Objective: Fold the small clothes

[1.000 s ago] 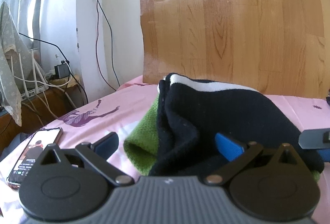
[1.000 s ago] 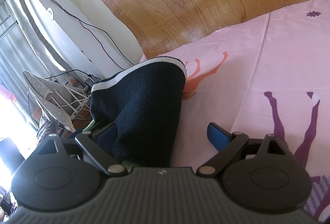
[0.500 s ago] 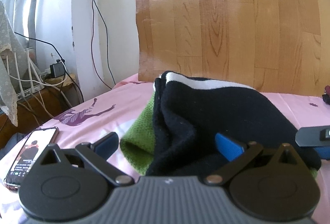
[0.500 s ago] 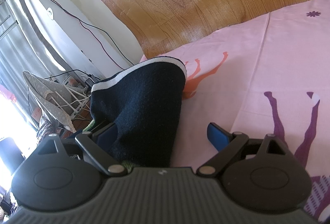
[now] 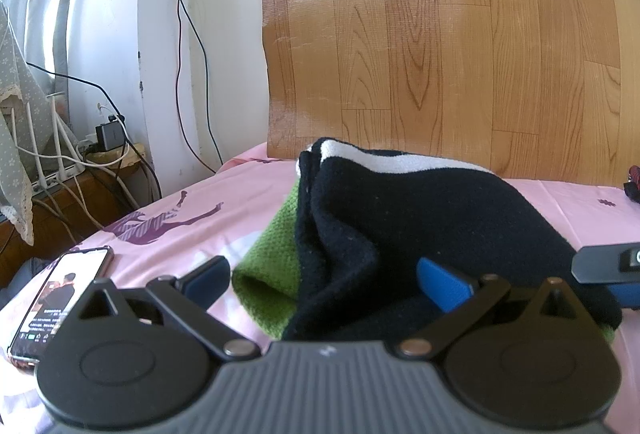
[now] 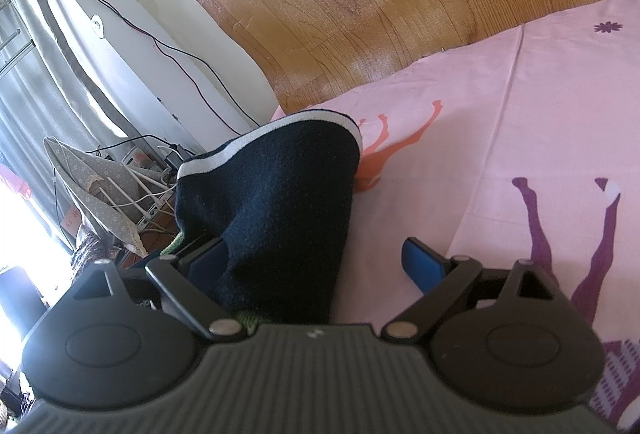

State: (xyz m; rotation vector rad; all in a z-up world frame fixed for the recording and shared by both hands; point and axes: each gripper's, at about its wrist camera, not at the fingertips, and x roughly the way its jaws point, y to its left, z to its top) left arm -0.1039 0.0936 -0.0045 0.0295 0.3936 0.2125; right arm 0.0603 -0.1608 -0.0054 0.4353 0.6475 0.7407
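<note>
Scene: a dark knit garment (image 5: pixel 420 218) with a white-striped hem lies bunched on a pink printed bedsheet (image 5: pixel 192 202), over a green knit piece (image 5: pixel 272 266) that pokes out at its 8 o'clock side.
Left gripper (image 5: pixel 324 278): jaws spread wide, holding nothing; the dark folds and the green piece sit between the 2 fingers, close to the body.
Right gripper (image 6: pixel 316 260): jaws equally wide and empty; the garment fills the left half of the gap and covers part of the left finger.
Key relation: in the right wrist view the garment's long axis runs from the jaws toward 11 o'clock, striped hem at the far end; in the left wrist view the hem lies at 12 o'clock.
Nearer hand: hard to call; cloth lies inside both gaps.
Next move, as a judgement: either gripper need only close to pinch an edge.
Bystander: a lit phone (image 5: pixel 60 298) lies at 9 o'clock of the left gripper, well apart from the clothes.
</note>
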